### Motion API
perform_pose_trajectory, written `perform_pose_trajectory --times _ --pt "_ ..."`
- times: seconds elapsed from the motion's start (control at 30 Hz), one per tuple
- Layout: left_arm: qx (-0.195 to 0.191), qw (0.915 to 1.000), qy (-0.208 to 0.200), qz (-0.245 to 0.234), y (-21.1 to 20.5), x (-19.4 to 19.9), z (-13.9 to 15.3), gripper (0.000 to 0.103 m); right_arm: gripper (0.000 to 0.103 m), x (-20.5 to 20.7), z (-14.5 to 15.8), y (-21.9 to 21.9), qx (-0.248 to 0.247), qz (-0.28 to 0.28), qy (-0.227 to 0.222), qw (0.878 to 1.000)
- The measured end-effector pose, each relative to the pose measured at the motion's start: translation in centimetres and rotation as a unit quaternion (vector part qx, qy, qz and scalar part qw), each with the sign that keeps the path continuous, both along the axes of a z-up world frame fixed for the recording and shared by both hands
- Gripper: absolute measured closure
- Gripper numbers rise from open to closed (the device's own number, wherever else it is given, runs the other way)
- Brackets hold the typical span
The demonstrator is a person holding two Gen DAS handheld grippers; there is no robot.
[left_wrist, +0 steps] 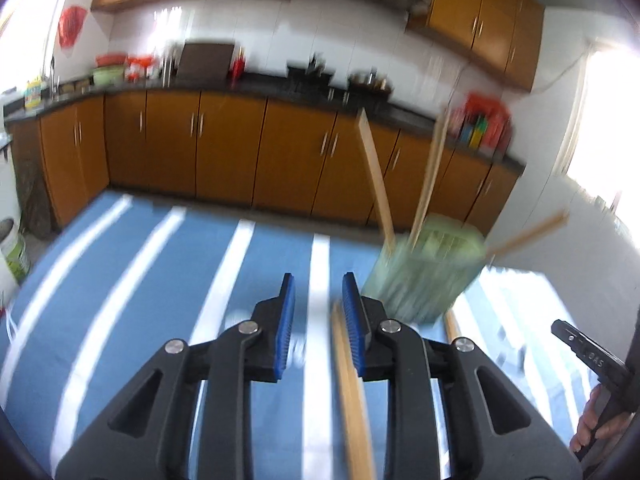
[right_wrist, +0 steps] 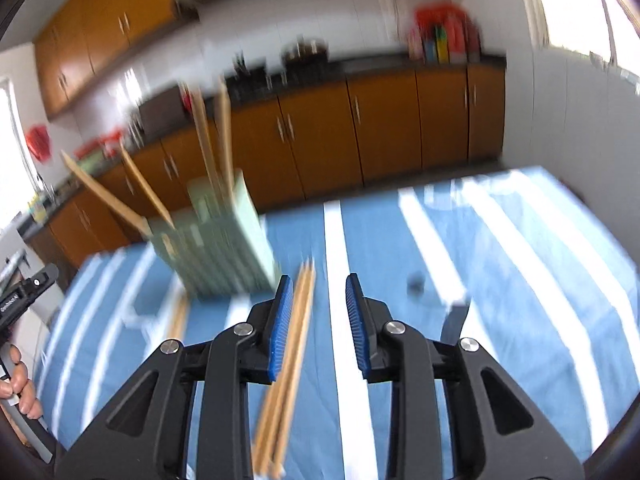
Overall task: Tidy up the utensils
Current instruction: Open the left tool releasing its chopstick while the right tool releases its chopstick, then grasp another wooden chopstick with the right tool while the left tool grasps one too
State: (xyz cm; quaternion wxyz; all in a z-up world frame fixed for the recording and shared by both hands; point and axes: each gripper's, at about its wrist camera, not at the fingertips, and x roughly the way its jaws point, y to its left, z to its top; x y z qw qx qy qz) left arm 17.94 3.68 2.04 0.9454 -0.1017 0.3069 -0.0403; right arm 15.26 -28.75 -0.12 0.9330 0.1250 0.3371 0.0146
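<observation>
A pale green slotted utensil holder [left_wrist: 428, 270] stands on the blue-and-white striped cloth [left_wrist: 160, 280], with several wooden chopsticks [left_wrist: 378, 176] sticking up out of it. In the right wrist view the holder [right_wrist: 216, 244] is ahead and to the left. Loose wooden chopsticks [left_wrist: 352, 396] lie on the cloth beside my left gripper's right finger. My left gripper [left_wrist: 318, 308] is open and empty. My right gripper [right_wrist: 318, 308] is open, and a bundle of chopsticks [right_wrist: 288, 368] lies on the cloth beside its left finger. Both views are blurred by motion.
Another chopstick [right_wrist: 178, 322] lies on the cloth in front of the holder. A small dark object [right_wrist: 416, 282] sits on the cloth to the right. Brown kitchen cabinets [left_wrist: 224, 148] and a dark cluttered counter run behind the table. The other gripper and hand [left_wrist: 600, 392] show at the right edge.
</observation>
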Motion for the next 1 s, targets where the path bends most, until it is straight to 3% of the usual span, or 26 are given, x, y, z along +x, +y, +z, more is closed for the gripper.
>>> perform_pose_trajectory --times 0.17,0.33,0.5,0.57,0.7,0.83,1.0 --pt "0.004 0.9978 0.066 -0.007 0.4 -0.7 -5.6 0.078 0.081 0.7 -6.0 2.5 0.012 0.036 0.078 0.996" --pt "0.001 0.9956 0.093 -0.011 0.8 -1.1 -8.2 0.078 0.081 0.9 -8.5 4.7 0.0 0.05 0.103 0.993" --pt "-0.001 0.9946 0.102 -0.016 0.2 -1.1 -8.8 0.078 0.084 1.1 -8.9 5.3 -0.014 0.057 0.106 0.993" --pt "-0.003 0.9942 0.105 -0.02 -0.1 -1.0 -8.9 0.078 0.094 1.2 -9.0 5.6 -0.039 0.053 0.104 0.992" --pt "-0.009 0.9931 0.111 -0.038 -1.1 -0.8 -9.4 0.078 0.096 1.4 -9.2 4.9 -0.074 0.03 0.098 0.992" --pt "-0.01 0.9906 0.12 -0.065 -2.7 -0.9 -10.2 0.079 0.096 1.5 -9.3 2.5 -0.069 -0.023 0.102 0.992" --pt "0.012 0.9876 0.128 -0.09 -4.8 -0.9 -11.1 0.081 0.096 1.3 -9.4 1.8 -0.072 -0.025 0.1 0.992"
